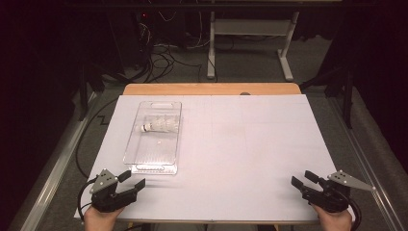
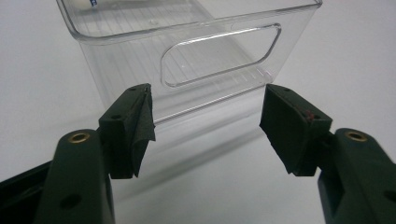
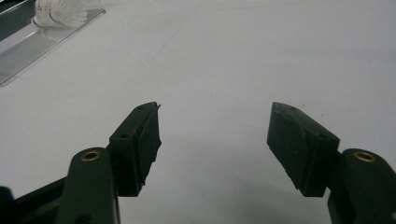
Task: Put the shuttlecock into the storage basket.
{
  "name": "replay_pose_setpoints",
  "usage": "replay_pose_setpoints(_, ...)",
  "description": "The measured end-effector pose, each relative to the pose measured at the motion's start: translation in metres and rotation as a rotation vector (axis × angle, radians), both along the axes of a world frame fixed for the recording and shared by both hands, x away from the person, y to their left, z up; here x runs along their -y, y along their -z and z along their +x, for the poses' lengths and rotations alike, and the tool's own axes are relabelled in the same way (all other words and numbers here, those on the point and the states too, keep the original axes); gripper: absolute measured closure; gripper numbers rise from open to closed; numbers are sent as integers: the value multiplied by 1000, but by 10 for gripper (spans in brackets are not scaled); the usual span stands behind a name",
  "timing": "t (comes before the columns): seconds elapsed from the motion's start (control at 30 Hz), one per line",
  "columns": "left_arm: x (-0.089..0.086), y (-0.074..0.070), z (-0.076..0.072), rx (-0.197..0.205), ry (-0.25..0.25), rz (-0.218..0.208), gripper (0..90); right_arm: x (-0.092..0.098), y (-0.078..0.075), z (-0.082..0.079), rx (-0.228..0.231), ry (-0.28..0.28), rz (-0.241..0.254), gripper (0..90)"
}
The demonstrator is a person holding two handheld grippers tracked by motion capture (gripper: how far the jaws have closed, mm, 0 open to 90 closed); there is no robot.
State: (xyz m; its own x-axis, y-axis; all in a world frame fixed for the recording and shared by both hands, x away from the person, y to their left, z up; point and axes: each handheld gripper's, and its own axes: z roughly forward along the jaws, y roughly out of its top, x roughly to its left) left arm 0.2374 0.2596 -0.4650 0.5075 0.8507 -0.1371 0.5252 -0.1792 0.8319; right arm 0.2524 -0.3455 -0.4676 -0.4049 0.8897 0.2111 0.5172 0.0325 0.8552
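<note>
I see my left tongs [image 1: 133, 180] at the lower left of the high view, resting low over the white bench [image 1: 240, 159]. They are released: in the left gripper view the two black pads [image 2: 135, 130] stand wide apart and only bare bench lies between them. Just beyond their tips stands the clear plastic tray [image 2: 196, 60], its short end wall with the cut-out handle turned toward me, near the tongs but not touching them.

My right tongs [image 1: 302, 179] are at the lower right of the high view, also low over the bench and well apart from the tray. They too are released; in the right gripper view the pads [image 3: 299, 140] are spread wide over plain white surface and grip nothing.

The tray [image 1: 155, 137] lies in the left half of the bench, long side running away from me. Inside it, in the far half, lies a white shuttlecock [image 1: 158, 126] on its side, its cork end pointing to the left of the frame. In the right gripper view the shuttlecock [image 3: 60, 11] appears at the upper left corner, inside the tray.
</note>
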Motion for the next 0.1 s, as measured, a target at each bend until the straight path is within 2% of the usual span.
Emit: replay_pose_setpoints(0.1, 0, 0, 0, -1, -2, -2, 357, 0, 0, 0, 0, 3, 6, 344)
